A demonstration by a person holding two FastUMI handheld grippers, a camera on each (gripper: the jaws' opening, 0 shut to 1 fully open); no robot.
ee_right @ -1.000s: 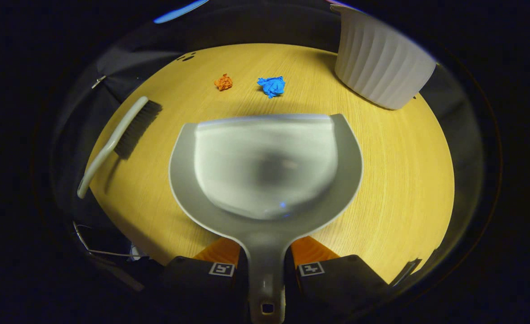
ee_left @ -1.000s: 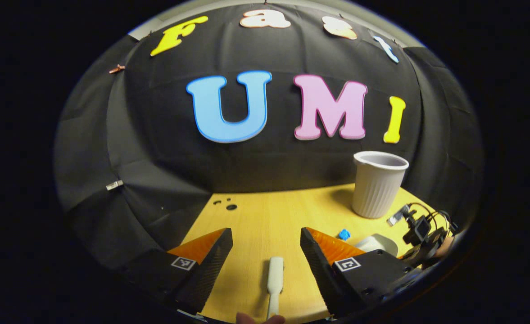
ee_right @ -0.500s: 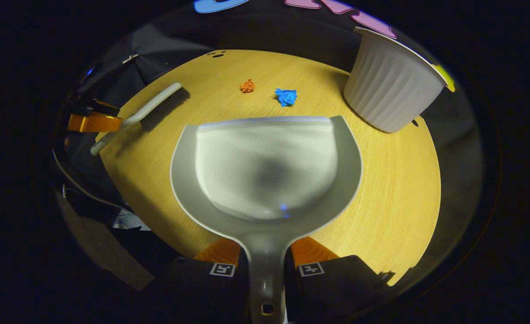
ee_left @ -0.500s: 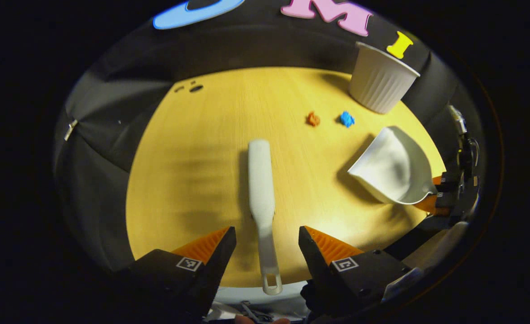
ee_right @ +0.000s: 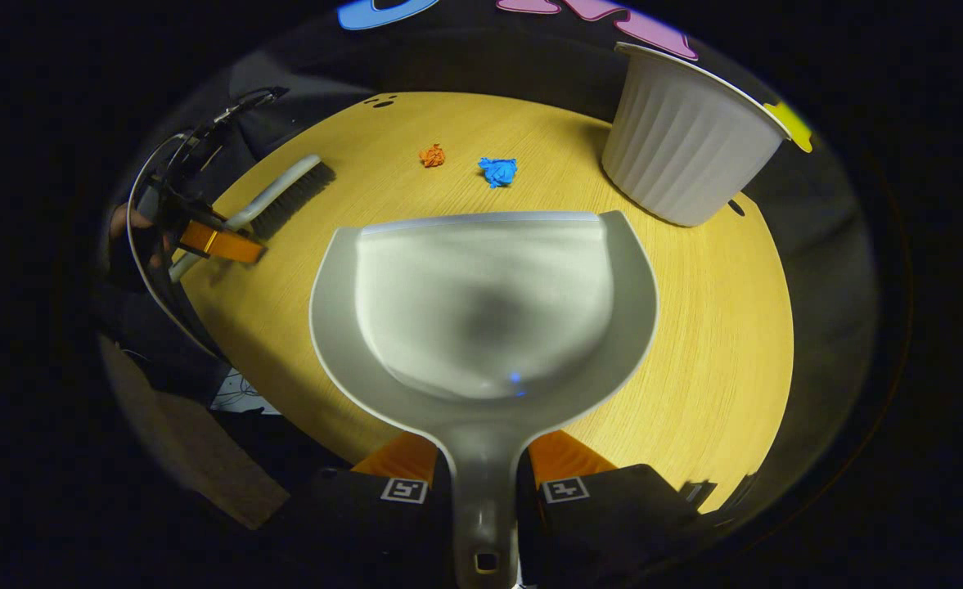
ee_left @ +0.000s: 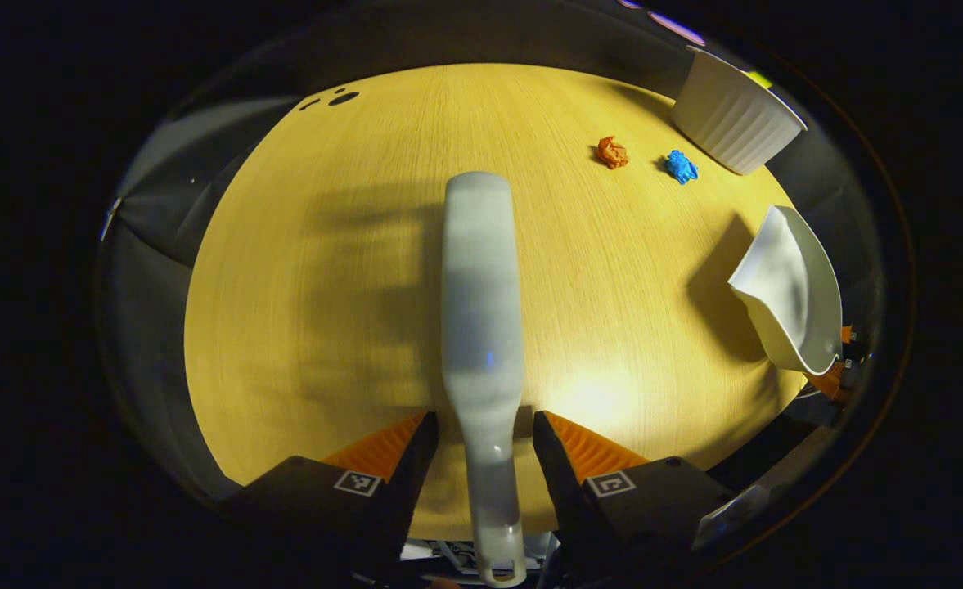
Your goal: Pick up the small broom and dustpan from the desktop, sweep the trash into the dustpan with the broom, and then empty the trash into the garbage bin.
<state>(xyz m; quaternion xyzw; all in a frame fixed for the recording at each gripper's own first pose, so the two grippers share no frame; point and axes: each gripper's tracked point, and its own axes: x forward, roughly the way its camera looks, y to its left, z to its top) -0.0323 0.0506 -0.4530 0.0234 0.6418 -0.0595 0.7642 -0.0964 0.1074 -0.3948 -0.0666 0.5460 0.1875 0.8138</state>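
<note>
Straddling broom handle — left tool narrowly parted | right tool clamps dustpan handle, level

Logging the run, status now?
Right tongs shut on dustpan. Left tongs open astride broom handle. Scraps orange, blue unswept.

orange scrap, blue scrap, ribbed white bin
</note>
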